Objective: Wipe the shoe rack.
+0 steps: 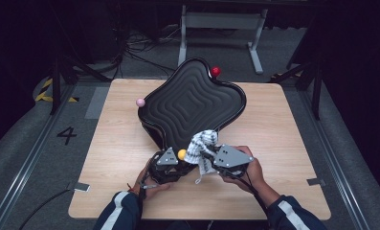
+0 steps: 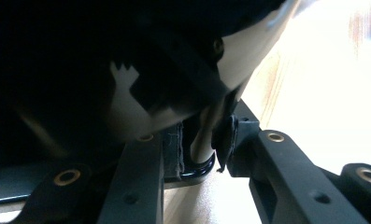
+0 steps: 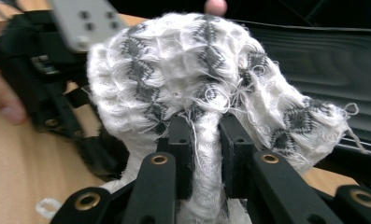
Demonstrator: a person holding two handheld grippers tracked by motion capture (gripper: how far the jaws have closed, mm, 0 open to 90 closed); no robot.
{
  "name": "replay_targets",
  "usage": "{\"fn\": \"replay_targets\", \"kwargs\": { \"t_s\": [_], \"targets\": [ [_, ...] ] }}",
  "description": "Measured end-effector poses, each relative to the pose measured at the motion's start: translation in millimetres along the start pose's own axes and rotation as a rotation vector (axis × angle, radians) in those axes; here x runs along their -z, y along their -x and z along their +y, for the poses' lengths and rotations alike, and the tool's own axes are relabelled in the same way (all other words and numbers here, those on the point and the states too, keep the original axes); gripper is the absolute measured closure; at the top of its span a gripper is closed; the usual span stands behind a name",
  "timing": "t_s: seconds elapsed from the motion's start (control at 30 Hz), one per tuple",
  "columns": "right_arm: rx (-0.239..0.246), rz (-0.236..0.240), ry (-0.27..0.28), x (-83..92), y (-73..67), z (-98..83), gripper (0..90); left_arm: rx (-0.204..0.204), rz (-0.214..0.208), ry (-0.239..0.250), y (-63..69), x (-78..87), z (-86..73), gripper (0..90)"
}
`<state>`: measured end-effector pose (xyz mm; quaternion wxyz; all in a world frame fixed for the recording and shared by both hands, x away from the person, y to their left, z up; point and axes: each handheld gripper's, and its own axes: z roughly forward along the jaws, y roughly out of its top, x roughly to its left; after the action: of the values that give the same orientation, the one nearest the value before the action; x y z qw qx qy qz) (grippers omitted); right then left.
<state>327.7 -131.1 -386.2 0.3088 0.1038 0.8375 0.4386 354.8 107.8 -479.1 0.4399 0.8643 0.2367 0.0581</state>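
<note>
A black tray (image 1: 192,100) with a rippled top stands tilted on the wooden table (image 1: 283,134), its far side raised. Small balls sit at its rim: red (image 1: 216,71), pink (image 1: 140,102) and yellow (image 1: 182,154). My left gripper (image 1: 171,160) is at the tray's near edge. In the left gripper view its jaws (image 2: 197,154) are shut on the tray's glossy black rim (image 2: 199,170). My right gripper (image 1: 210,155) is shut on a white cloth with grey pattern (image 1: 202,143). The cloth (image 3: 197,70) bulges over the pads (image 3: 181,135), next to the tray (image 3: 314,60).
A person's hands and striped sleeves (image 1: 120,211) come in at the table's near edge. Bare tabletop lies to the left and right of the tray. A white metal stand (image 1: 221,28) and cables are on the floor behind the table.
</note>
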Motion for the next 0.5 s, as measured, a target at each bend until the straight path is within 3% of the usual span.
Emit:
{"fn": "replay_targets", "kwargs": {
  "t_s": [0.3,0.43,0.5],
  "targets": [
    [0.009,0.008,-0.001,-1.4,-2.2,-0.9,77.8,-0.001,0.000,0.000,-0.2,0.0,0.0,72.3],
    [-0.013,-0.054,-0.003,3.3,13.3,-5.5,77.6,-0.005,-0.001,-0.001,-0.2,0.1,0.0,72.4],
    [-0.060,-0.098,-0.001,8.0,30.1,-9.7,77.6,-0.005,0.000,-0.001,-0.2,0.1,0.0,72.4]
  ]
}}
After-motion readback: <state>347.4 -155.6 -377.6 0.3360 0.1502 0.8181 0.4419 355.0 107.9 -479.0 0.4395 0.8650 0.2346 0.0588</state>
